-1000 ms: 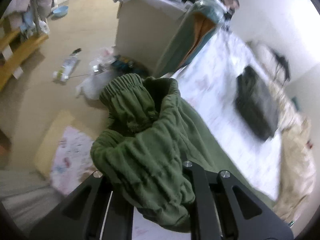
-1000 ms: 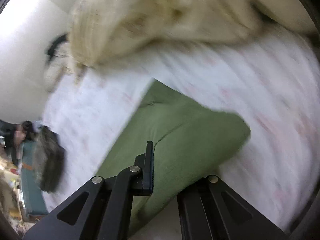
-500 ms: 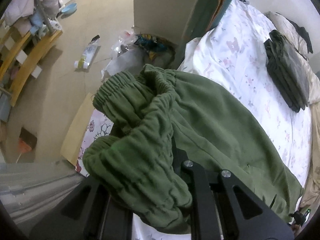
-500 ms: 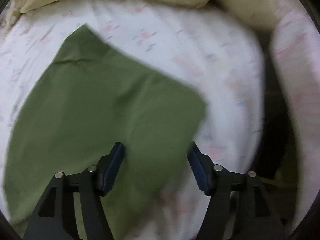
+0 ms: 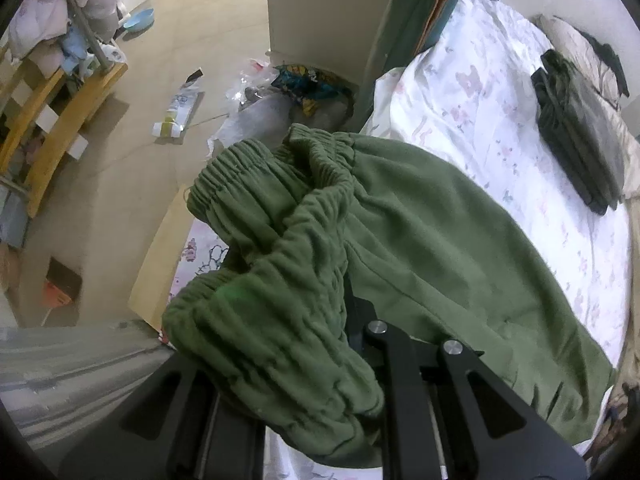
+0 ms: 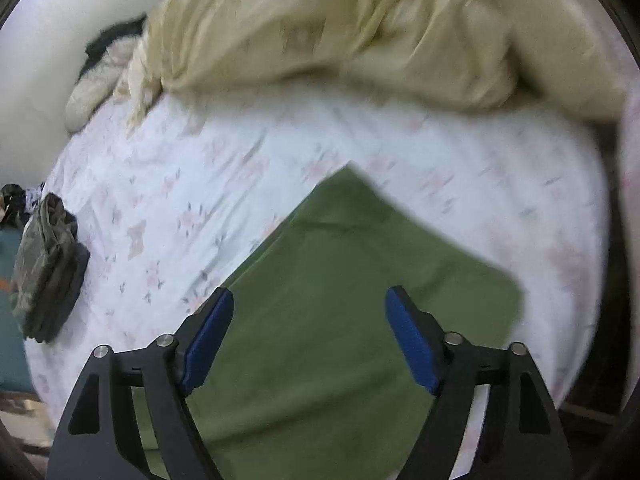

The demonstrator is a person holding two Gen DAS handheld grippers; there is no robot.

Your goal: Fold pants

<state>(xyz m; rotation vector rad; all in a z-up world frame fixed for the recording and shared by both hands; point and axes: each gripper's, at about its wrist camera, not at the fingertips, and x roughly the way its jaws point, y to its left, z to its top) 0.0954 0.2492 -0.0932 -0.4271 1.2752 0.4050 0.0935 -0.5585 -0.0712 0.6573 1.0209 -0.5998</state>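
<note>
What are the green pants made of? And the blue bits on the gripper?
The green pants look like soft, matte fleece or sweatshirt knit: fuzzy surface, thick gathered waistband. The blue pads on the right gripper look like matte rubber or foam, though blur leaves that open.

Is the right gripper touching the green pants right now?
Apart. In the right wrist view the right gripper is open, blue pads hanging clear above the flat green pants, nothing pinched.

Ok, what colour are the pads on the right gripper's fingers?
Blue. The pads show best in the right wrist view, standing apart above the green pants.
</note>
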